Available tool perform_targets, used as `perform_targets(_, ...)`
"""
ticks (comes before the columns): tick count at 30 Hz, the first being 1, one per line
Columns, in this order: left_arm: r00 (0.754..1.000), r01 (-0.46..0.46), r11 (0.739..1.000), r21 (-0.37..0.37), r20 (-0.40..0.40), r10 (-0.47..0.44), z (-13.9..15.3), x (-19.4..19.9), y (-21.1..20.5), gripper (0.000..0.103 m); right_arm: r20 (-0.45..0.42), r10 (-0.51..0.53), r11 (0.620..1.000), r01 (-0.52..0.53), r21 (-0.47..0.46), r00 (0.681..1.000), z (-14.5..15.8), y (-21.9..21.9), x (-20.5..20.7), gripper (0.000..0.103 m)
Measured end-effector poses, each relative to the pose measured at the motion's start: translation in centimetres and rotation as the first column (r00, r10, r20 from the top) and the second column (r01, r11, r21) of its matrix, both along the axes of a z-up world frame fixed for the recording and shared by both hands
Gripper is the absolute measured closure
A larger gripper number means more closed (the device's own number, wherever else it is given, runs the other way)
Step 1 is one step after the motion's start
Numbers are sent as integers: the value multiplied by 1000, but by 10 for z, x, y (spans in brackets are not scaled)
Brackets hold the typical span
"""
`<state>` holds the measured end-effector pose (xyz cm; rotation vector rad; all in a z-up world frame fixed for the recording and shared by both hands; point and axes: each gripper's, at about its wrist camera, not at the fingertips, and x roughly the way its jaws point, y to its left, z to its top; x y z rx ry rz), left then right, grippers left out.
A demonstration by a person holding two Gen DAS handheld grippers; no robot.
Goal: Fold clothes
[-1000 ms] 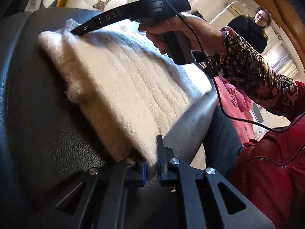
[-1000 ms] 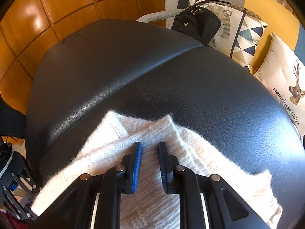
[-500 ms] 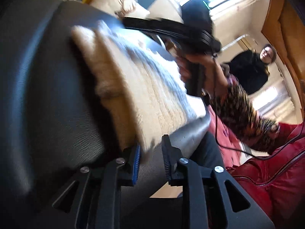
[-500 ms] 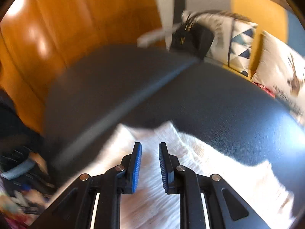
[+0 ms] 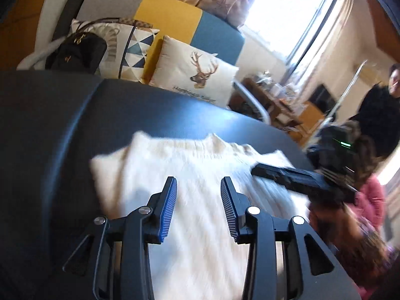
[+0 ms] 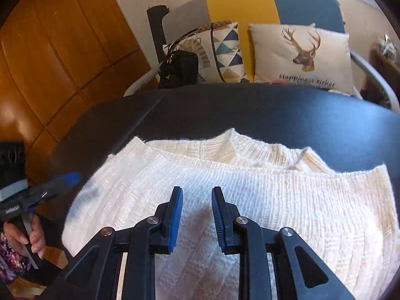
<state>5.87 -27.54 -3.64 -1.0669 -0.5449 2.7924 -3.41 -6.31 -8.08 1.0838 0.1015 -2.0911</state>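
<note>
Left wrist view: close above the white sweater (image 5: pixel 190 175), angled down across the black padded surface (image 5: pixel 50 125) toward the sofa cushions (image 5: pixel 195 75) at upper centre. Right wrist view: likewise close, angled down, facing the same cushions. Shared: sweater, padded surface, cushions, black handbag (image 6: pixel 178 68).

1. Sweater (image 6: pixel 250 200): one, white knit, folded on the black padded surface (image 6: pixel 275 115), centre of frame.
2. Grippers: two, left gripper (image 5: pixel 198 201) and right gripper (image 6: pixel 197 213).
3. Cushions: two, deer cushion (image 6: pixel 302 57) upper right, triangle cushion (image 6: pixel 225 50) upper centre.
4. Black handbag (image 6: pixel 178 68): one, upper centre-left.
5. Onlooker (image 5: pixel 380 110): one, right edge, left wrist view.
</note>
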Motion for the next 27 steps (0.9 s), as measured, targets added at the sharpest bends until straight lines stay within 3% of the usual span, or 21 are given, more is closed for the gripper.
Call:
perform_targets(3,995,-55,982,-181,68,68,-9,-40,36,64,-36,-10,998,12,59,999,-2,-5,4,79)
perform_targets(5,987,-83,962,-261,110,115,-19,-51,38,63,-23,-26,995,28,91,999,-9,-8,0,79)
perform_targets(8,976,-113,944,-309,144,164,-34,-55,36,56,-7,-53,993,53,104,999,-19,-10,-5,79)
perform_targets(11,974,-136,927,-349,122,189,-44,-54,35,47,-16,-78,989,79,121,997,-27,-16,-9,79)
perform_targets(18,974,-155,926,-343,101,201,-51,-50,31,44,-64,-94,984,103,148,993,-37,-24,-11,79)
perform_targets(23,976,-156,937,-314,96,195,-50,-47,24,44,-7,-119,991,119,60,993,-22,-3,-15,79)
perform_targets(27,976,-156,933,-325,96,197,-50,-47,25,44,-60,-126,982,133,134,990,-19,4,-11,79)
